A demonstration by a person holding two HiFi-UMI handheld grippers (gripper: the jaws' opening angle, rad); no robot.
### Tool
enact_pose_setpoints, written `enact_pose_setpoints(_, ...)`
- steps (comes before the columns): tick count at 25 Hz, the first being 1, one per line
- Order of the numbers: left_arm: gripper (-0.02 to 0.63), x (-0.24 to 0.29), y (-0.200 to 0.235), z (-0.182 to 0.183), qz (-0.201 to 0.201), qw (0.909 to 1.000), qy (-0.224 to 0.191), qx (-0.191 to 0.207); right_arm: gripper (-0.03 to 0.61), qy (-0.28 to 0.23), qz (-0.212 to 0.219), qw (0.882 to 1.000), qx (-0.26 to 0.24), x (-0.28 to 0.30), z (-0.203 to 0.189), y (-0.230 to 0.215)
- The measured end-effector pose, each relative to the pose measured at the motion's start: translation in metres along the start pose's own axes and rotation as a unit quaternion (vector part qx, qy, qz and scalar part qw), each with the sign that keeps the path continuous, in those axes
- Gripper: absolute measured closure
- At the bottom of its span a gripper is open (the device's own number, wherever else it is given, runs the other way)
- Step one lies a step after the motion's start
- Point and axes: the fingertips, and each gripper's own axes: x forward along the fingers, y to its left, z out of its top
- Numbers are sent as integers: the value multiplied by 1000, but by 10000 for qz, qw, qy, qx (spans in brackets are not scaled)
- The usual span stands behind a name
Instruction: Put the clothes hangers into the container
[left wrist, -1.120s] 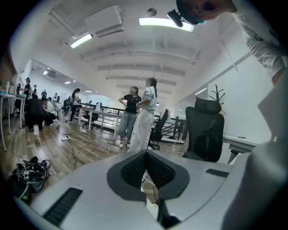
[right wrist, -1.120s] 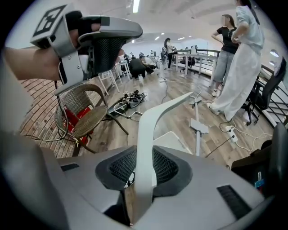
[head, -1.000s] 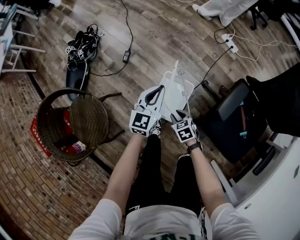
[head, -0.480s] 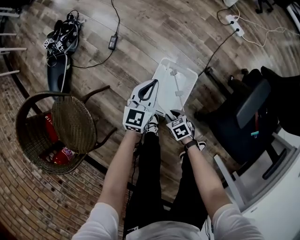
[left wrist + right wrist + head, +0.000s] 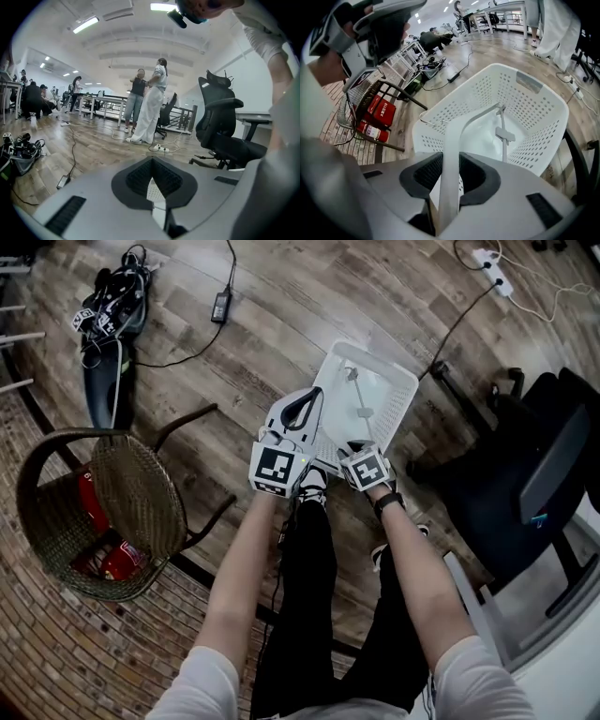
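Observation:
A white perforated basket [image 5: 405, 382] hangs tilted in the air before me, with its opening towards me. My left gripper [image 5: 309, 407] is shut on its left rim. In the left gripper view only a sliver of the perforated basket wall [image 5: 154, 192] shows between the pads of the left gripper [image 5: 151, 179]. My right gripper [image 5: 353, 447] is shut on one arm of a white clothes hanger [image 5: 452, 136]. The hanger's bar with its clip [image 5: 358, 397] reaches down inside the basket [image 5: 543, 117]. Its wire hook [image 5: 423, 118] lies at the near rim. The right gripper [image 5: 450, 174] sits just outside that rim.
A wicker chair [image 5: 103, 512] stands at the left with red fire extinguishers [image 5: 375, 117] under it. A black office chair [image 5: 544, 474] is at the right. Cables, a power strip [image 5: 492, 259] and a pile of gear [image 5: 108, 310] lie on the wooden floor. Two people [image 5: 150, 103] stand further off.
The basket has turned from nearly edge-on to opening towards me. The hanger now reaches further inside it. Both grippers keep their hold.

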Motion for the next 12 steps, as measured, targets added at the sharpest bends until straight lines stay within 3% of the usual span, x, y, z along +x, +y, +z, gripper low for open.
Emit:
enact_pose_setpoints(4, 604, 10, 6, -27, 30, 10000, 72, 54, 454, 319, 192, 9990, 227, 32, -22, -7)
enact_pose_setpoints(8, 604, 16, 8, -43, 106, 9998, 158, 77, 444, 73, 133, 9999, 47, 50, -9, -6)
enact_pose_setpoints(9, 604, 16, 6, -45, 100, 9997, 192, 99, 421, 22, 59, 10000, 2, 53, -6, -8)
enact_pose_setpoints(11, 604, 17, 2, -48, 54, 9995, 265, 177, 271, -20, 15, 10000, -45, 54, -5, -9)
enact_pose_setpoints(12, 604, 16, 1, -49, 28, 9993, 299, 213, 253, -50, 37, 10000, -16, 52, -4, -8)
